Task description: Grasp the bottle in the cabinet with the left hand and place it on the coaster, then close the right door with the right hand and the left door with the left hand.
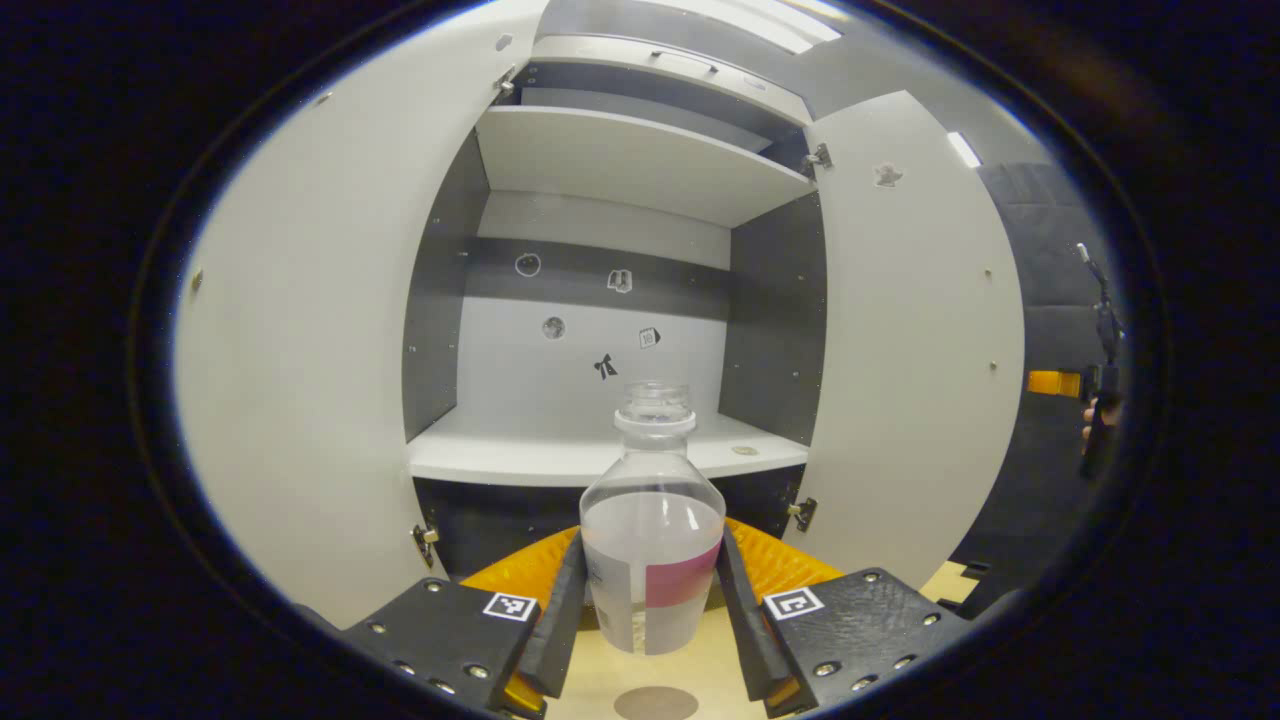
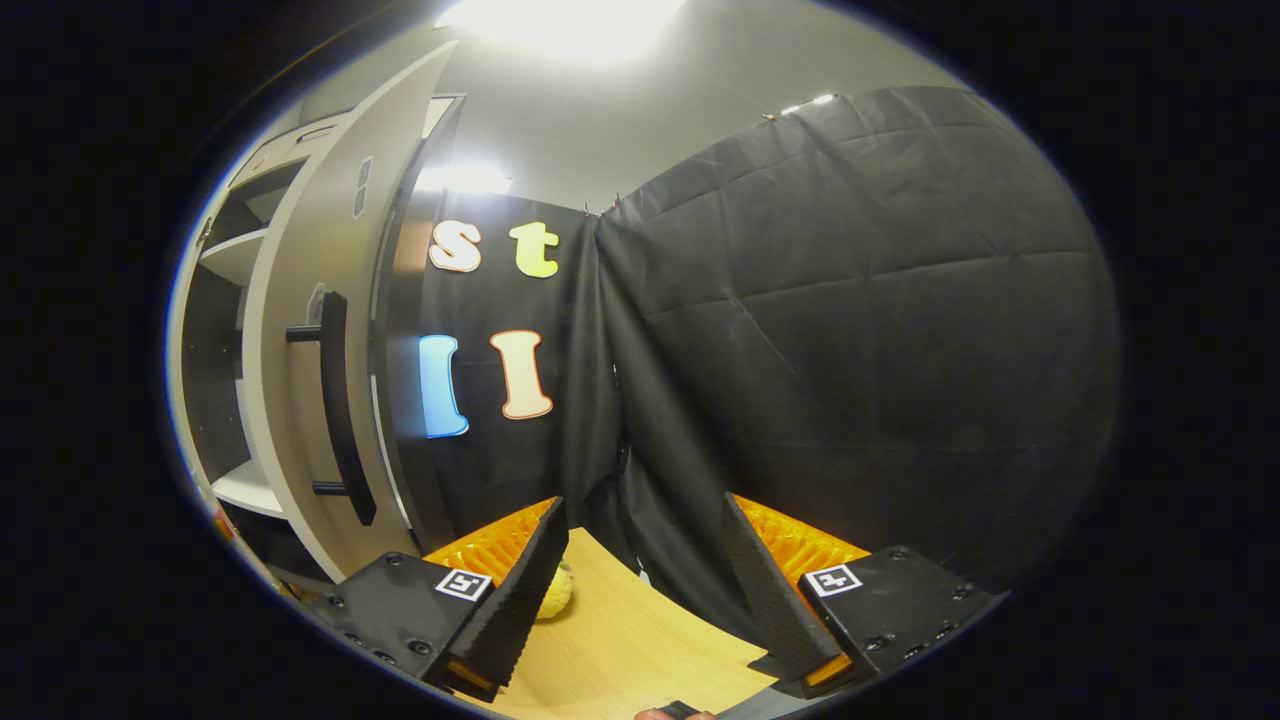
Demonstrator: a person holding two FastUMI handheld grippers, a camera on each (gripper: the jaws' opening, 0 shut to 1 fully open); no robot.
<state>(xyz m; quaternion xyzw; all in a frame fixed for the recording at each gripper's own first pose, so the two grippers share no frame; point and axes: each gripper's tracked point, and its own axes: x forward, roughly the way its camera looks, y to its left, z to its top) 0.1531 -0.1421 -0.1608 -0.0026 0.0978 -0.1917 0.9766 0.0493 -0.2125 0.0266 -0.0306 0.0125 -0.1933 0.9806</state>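
A clear bottle with liquid and a pink and white label stands upright between the fingers of my left gripper, which is shut on it. It is out in front of the open cabinet, over the wooden table. A round brown coaster lies on the table just below the bottle's base. The left door and the right door both stand wide open. In the right gripper view my right gripper is open and holds nothing, to the right of the right door's black handle.
The cabinet's shelves are bare apart from a small round disc on the lower one. A small yellow object lies on the table by my right gripper's left finger. Far right in the left gripper view, a hand holds the other gripper.
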